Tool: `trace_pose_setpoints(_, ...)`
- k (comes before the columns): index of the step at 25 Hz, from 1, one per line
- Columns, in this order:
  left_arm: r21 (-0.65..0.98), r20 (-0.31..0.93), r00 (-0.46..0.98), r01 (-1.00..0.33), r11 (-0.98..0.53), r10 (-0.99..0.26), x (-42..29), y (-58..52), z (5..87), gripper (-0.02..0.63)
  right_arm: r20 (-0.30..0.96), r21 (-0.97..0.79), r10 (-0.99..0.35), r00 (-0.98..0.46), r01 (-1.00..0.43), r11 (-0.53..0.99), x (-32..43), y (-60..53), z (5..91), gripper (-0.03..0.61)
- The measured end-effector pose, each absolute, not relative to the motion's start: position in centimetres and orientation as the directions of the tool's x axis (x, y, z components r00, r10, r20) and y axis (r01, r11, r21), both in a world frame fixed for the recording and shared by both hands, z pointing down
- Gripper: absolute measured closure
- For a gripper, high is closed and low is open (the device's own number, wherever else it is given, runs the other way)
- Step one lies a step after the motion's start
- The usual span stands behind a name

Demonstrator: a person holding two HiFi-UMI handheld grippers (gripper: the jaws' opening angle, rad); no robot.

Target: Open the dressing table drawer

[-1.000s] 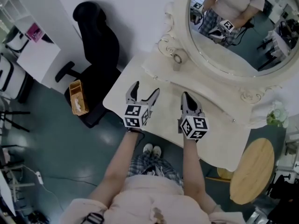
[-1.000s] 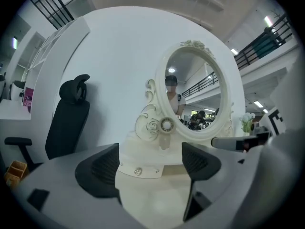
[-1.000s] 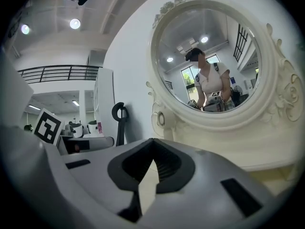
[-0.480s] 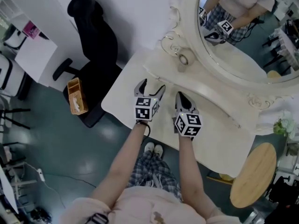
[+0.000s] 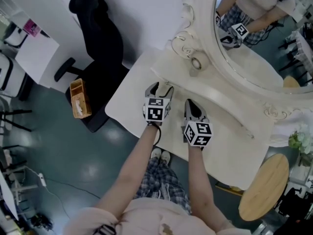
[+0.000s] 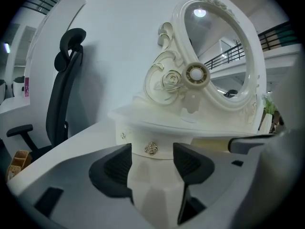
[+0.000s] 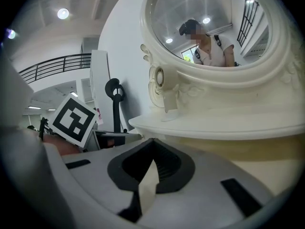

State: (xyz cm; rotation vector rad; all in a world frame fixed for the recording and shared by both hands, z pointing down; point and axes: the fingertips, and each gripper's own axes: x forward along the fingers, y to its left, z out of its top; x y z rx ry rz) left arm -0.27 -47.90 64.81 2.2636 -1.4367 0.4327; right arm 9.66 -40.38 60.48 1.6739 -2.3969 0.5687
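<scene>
Left gripper (image 5: 163, 87)'s closing jaws frame the drawer knob (image 6: 151, 148).

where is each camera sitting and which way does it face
Head view: on the person's head, looking steeply down at the dressing table; both forearms, left gripper and right gripper show.
Left gripper view: on the left gripper, facing the drawer knob; its jaws, just closing, stand apart, knob ahead ungripped.
Right gripper view: on the right gripper, facing the mirror; jaws together.
All three share the mirror.
</scene>
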Motion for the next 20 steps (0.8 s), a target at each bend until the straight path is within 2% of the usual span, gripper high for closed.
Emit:
trace_pose_setpoints(6, 0.182, 0.502, 0.427, -0.902, -0.391, -0.752, -0.1, -48.6, 66.5, 0.325, 0.348, -0.217, -0.862, -0.37, -0.926, 0.31, 9.6, -40.5, 60.9, 0.563)
trace_pose_setpoints(11, 0.172, 0.5, 0.436, -0.897, -0.408, -0.748, 0.4, -49.0, 66.2, 0.38, 0.355, -0.22, -0.858, -0.371, -0.925, 0.309, 9.8, -40.4, 61.2, 0.563)
trace_pose_setpoints(15, 0.162, 0.51, 0.437, -0.895, -0.416, -0.741, 0.6, -49.3, 66.1, 0.389, 0.356, -0.218, -0.859, -0.368, -0.927, 0.306, 10.2, -40.5, 61.2, 0.563)
trace_pose_setpoints(20, 0.159, 0.536, 0.432, -0.895, -0.416, -0.725, 0.7, -49.6, 66.7, 0.437, 0.358, -0.216, -0.86, -0.363, -0.929, 0.302, 10.6, -40.4, 61.3, 0.563)
